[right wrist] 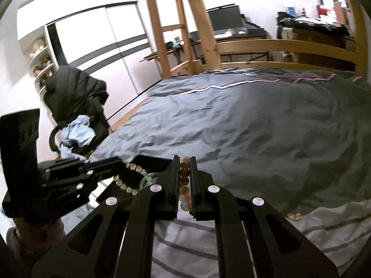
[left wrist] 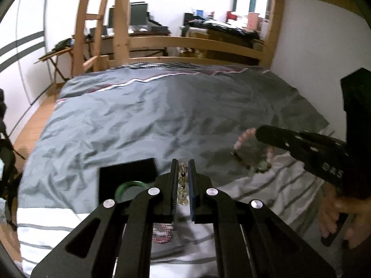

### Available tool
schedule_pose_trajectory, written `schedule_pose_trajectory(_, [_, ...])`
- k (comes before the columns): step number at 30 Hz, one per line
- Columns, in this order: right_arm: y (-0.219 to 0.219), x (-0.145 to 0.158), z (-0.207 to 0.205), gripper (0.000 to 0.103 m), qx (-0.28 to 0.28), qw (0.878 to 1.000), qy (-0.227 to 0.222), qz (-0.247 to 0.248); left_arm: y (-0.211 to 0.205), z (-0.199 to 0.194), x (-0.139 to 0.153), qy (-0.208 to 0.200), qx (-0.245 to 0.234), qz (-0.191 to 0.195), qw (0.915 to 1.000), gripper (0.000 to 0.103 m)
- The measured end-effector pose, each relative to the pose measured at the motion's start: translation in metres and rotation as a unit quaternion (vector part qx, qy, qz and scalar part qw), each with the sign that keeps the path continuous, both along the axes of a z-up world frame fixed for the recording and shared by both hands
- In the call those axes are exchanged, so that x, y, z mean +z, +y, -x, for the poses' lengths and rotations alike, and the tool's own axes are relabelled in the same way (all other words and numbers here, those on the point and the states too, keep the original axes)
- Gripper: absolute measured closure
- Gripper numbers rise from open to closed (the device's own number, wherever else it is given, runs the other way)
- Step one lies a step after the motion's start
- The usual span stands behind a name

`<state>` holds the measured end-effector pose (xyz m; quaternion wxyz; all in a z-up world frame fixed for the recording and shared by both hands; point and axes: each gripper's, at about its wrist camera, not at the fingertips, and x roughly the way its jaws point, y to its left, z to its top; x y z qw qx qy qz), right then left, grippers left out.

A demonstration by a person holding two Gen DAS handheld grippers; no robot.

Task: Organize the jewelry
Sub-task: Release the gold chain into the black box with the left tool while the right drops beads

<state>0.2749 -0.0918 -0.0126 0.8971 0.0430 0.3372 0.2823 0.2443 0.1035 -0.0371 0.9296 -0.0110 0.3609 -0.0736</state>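
My left gripper (left wrist: 183,162) is shut on a clear yellowish bead bracelet (left wrist: 182,186), held above the bed; it also shows in the right wrist view (right wrist: 131,178), with the bracelet (right wrist: 136,170) hanging from it. My right gripper (right wrist: 184,158) is shut on a pink-orange bead bracelet (right wrist: 184,180); in the left wrist view it (left wrist: 257,136) holds that bracelet's loop (left wrist: 251,155) above the quilt. A black jewelry box (left wrist: 126,173) lies on the bed just left of my left gripper, with a green bangle (left wrist: 126,185) in it. A dark red bead bracelet (left wrist: 162,234) lies below my left gripper.
A grey quilt (left wrist: 150,120) covers the bed, with a white striped blanket (left wrist: 266,192) at the near side. A small gold piece (right wrist: 293,215) lies on the bedding at right. The wooden bed frame (left wrist: 185,41) is behind. A chair with a black coat (right wrist: 76,97) stands left of the bed.
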Motion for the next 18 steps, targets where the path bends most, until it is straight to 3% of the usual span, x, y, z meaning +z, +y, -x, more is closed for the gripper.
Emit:
schedule_pose_trajectory(6, [0.044, -0.010, 0.006, 0.094, 0.041, 0.999, 0.002, 0.004, 0.044, -0.003, -0.011, 0.004, 0.036, 0.020, 0.9991, 0.096])
schedule_pose_trajectory(18, [0.105, -0.039, 0.002, 0.094, 0.098, 0.995, 0.032, -0.012, 0.078, -0.013, -0.034, 0.022, 0.063, 0.053, 0.9964, 0.096])
